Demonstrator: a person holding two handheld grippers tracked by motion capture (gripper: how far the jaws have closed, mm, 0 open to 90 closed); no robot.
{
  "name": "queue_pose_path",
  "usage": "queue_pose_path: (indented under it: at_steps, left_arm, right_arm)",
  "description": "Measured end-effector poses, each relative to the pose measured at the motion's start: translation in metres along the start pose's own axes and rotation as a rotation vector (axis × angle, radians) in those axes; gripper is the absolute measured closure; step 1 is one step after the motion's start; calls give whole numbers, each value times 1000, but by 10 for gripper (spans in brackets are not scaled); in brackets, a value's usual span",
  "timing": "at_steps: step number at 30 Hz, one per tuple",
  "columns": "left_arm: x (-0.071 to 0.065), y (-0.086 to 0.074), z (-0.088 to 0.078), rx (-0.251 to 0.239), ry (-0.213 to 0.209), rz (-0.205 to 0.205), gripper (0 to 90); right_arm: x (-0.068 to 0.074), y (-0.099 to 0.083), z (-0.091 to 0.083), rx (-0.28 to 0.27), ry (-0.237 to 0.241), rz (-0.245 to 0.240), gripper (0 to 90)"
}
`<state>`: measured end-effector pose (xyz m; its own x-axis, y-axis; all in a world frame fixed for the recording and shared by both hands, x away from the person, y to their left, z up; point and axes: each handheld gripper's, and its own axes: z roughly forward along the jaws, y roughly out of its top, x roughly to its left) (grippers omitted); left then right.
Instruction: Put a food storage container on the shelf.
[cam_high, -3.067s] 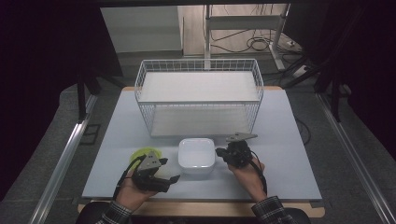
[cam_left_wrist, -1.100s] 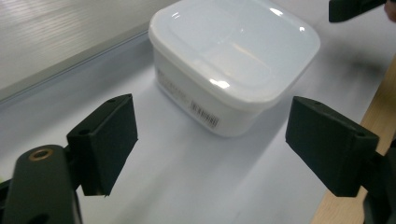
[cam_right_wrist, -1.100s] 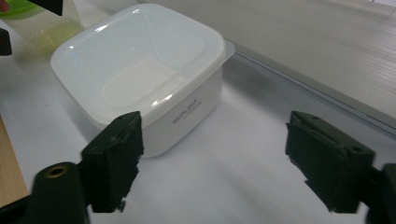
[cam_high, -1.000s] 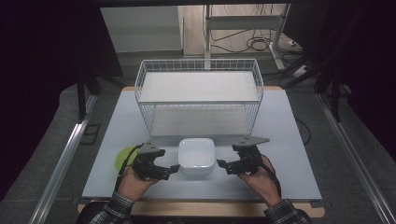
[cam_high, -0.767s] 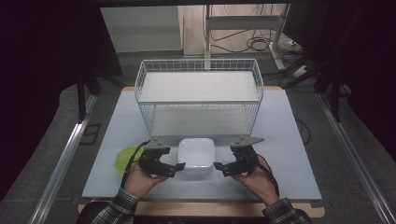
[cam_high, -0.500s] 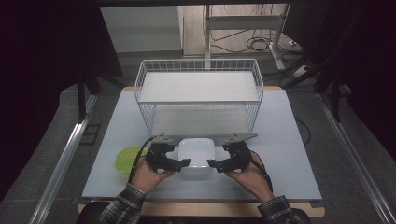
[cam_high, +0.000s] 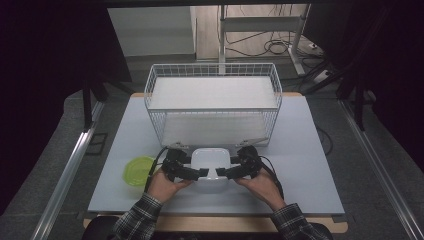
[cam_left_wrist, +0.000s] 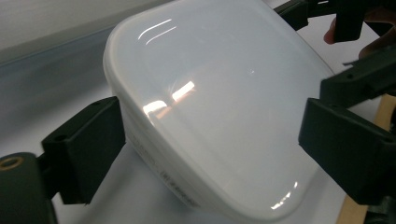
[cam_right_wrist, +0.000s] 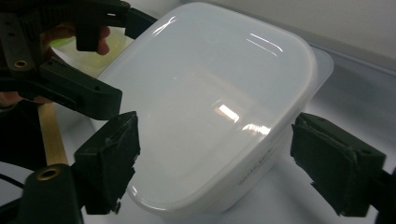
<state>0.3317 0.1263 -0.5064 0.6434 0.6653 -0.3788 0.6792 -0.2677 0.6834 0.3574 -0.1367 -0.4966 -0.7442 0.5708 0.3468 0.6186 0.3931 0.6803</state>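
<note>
Both tongs flank the white container (cam_high: 211, 161), beside the wire basket (cam_high: 212, 107).

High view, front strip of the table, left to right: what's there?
Green lid → left gripper → white container → right gripper. The wire basket stands behind them, farther back.

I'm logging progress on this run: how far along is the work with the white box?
Done: both grippers have reached the white box, left gripper and right gripper on either side. In hand: the right's jaws have just been closing around it; neither clearly clamps yet. Left: gripping and lifting; it sits on the table before the wire basket.
</note>
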Motion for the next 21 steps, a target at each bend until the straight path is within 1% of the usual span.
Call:
queue_pose_path:
  at_steps: [1, 2, 4, 5, 8, 11, 12, 15, 16, 18, 19, 20, 21]
  left_arm:
    - [0, 0, 0, 0, 0, 0, 125]
    - [-2, -1, -3, 1, 2, 4, 147]
    - [-4, -2, -6, 5, 9, 16, 186]
    - [-6, -3, -8, 3, 17, 16, 201]
    - [-11, -5, -14, -4, 46, 39, 276]
    - [-16, -10, -21, -18, 68, 47, 361]
    - [-17, -11, -22, -19, 73, 49, 377]
    - [-17, -14, -26, -22, 70, 31, 419]
    - [-17, -15, -27, -23, 67, 26, 433]
    - [-17, -16, -28, -25, 63, 9, 463]
    - [-17, -16, -28, -25, 63, 9, 472]
    - [-16, -17, -30, -30, 60, -6, 493]
    - [-16, -17, -30, -30, 60, -6, 515]
  right_arm:
    - [0, 0, 0, 0, 0, 0, 191]
    - [0, 0, -3, 10, -6, 31, 237]
    - [1, -1, -7, 17, -13, 51, 285]
    - [2, -1, -8, 19, -16, 61, 304]
    - [8, -3, -13, 28, -34, 85, 359]
    - [16, -6, -18, 24, -57, 79, 412]
    - [18, -7, -19, 25, -64, 91, 438]
    - [21, -9, -23, 11, -75, 95, 507]
    - [22, -9, -25, 2, -79, 107, 544]
    - [23, -10, -26, -6, -82, 111, 568]
    - [23, -10, -27, -12, -85, 117, 583]
    - [23, -11, -27, -18, -87, 117, 595]
    - [23, -11, -27, -18, -87, 117, 595]
